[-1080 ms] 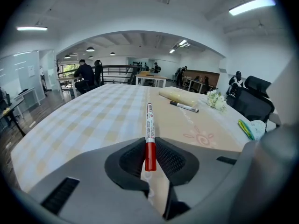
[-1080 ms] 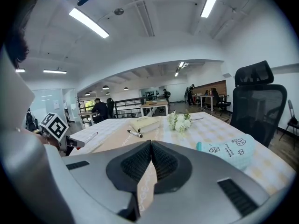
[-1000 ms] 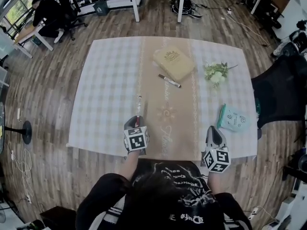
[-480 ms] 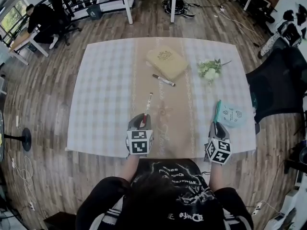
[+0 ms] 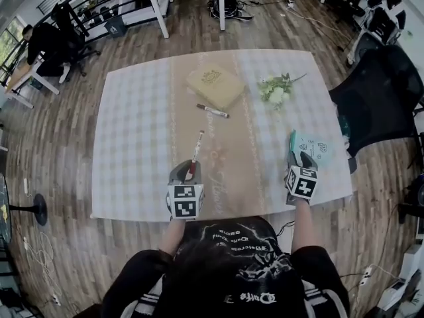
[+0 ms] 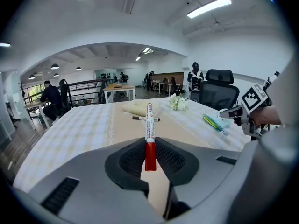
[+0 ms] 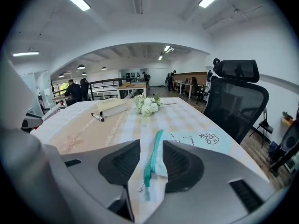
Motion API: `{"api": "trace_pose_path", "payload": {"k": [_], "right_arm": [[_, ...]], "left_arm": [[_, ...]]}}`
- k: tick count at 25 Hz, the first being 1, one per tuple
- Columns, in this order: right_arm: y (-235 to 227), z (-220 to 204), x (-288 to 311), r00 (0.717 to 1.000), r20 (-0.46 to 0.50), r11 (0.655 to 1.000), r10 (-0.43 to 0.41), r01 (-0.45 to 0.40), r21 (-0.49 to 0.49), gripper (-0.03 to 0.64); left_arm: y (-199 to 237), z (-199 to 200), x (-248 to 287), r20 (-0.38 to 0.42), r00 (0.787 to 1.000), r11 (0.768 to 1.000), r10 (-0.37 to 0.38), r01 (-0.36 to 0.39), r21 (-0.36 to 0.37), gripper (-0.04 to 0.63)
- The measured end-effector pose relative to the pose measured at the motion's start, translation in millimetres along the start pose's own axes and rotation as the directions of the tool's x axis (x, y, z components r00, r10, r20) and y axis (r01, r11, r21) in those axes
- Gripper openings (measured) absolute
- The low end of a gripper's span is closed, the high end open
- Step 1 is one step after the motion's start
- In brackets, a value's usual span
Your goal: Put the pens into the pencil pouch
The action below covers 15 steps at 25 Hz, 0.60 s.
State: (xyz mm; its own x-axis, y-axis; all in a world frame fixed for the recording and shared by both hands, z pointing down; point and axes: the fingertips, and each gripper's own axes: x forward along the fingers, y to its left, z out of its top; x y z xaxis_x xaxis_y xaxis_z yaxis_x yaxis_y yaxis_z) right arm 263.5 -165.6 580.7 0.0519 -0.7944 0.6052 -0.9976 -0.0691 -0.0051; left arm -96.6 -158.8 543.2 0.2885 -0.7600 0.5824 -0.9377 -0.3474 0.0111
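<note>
A person stands at a table (image 5: 132, 144) covered with a checked cloth, a two-jaw gripper in each hand. Since a second ago the right gripper (image 5: 300, 158) has travelled forward from the table's near edge to the pale blue pencil pouch (image 5: 317, 150) lying by the right edge, and its jaws have just been opening. They now stand wide apart with the pouch's green zip edge (image 7: 153, 158) lying between them, not yet pinched. Meanwhile the left gripper (image 5: 190, 169) has lifted a little and tilted its pen (image 5: 196, 148) towards the right. Its jaws are clamped on the pen's red cap end, the white barrel pointing away across the table. This looks like preparation to hold the pouch open so the first pen can go in. A second pen (image 5: 212, 110) lies farther off, just beside a tan book (image 5: 213, 87), with a small bunch of white flowers (image 5: 275, 91) nearby.
</note>
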Motion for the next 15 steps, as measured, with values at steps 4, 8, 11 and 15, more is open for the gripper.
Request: {"api": "trace_pose_path", "payload": {"k": [4,8,11,15], "right_arm": [[-3,-10,24,0.996,-0.085,0.999,-0.025,0.021,-0.049,0.188],[-10,-22,44,0.982,-0.175,0.994,-0.069,0.054,-0.091,0.212],[-16,-27,48,0.971,-0.217,0.993,-0.105,0.088,-0.084,0.198],[-23,-25,48,0.968,-0.214,0.991,-0.13,0.126,-0.036,0.085]], "left_arm": [[0,1,0,0.001,1.0,1.0,0.007,-0.007,0.028,0.081],[8,11,-1,0.02,0.999,0.999,0.033,-0.034,0.028,0.081],[11,9,-4,0.017,0.999,0.999,0.05,-0.05,0.017,0.081],[13,1,-5,0.001,0.998,0.998,0.058,-0.058,0.005,0.081]]}}
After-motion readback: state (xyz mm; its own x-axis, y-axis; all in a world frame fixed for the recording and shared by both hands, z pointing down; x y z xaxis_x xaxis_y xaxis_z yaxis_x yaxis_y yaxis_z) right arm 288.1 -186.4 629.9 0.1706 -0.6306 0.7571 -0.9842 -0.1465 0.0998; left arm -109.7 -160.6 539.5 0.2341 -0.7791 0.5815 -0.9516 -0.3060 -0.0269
